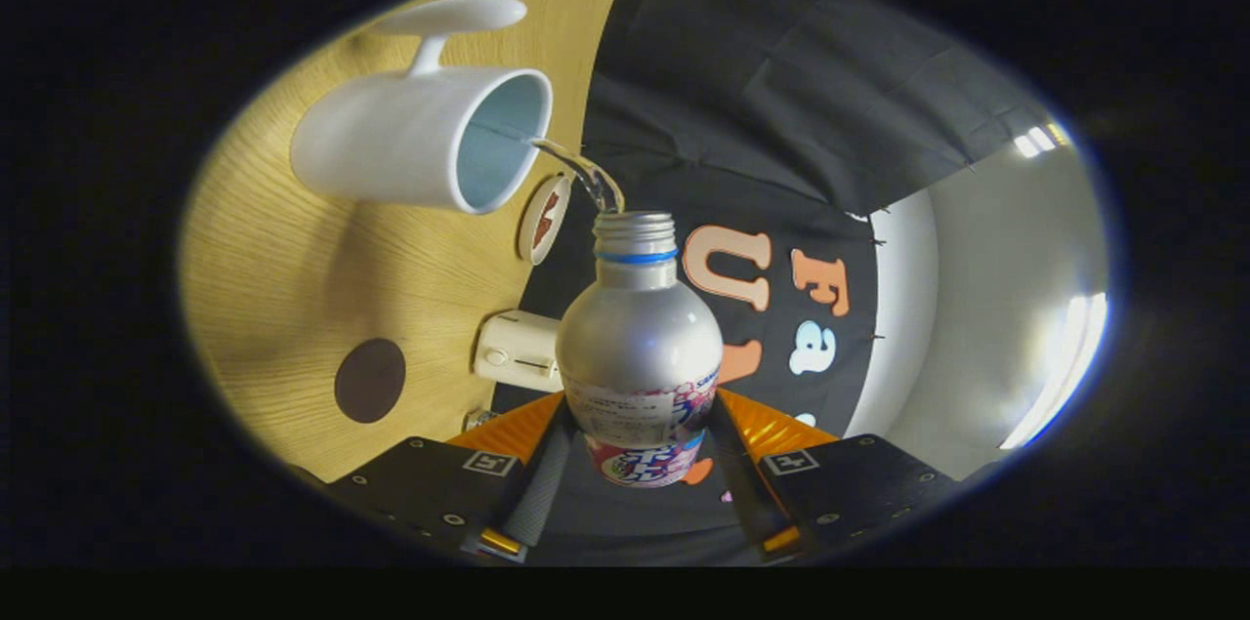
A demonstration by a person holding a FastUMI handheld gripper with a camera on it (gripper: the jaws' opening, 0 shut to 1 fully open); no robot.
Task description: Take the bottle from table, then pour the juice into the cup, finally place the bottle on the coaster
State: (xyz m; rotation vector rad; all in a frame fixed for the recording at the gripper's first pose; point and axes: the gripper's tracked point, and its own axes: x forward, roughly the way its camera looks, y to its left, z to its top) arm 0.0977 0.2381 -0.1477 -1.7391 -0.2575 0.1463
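Pinching the bottle (pixel 639 347) between both jaws, the gripper (pixel 640 459) poured a clear stream toward eleven o'clock into the white cup (pixel 410 151).

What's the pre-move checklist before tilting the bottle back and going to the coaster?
1. Grip: fingers clamp the bottle on both sides of its lower body. Ok.
2. Stream: liquid arcs from the bottle's open neck to the cup rim and lands inside. Ok.
3. Cup fill level: the inside is too pale to read. Cannot tell.
4. Spill on the table: none visible near the cup. Ok.
5. Coaster: dark round disc lies bare on the table, apart from the cup. Ok.
6. Pour finished: stream is running. Not ok, wait before righting.
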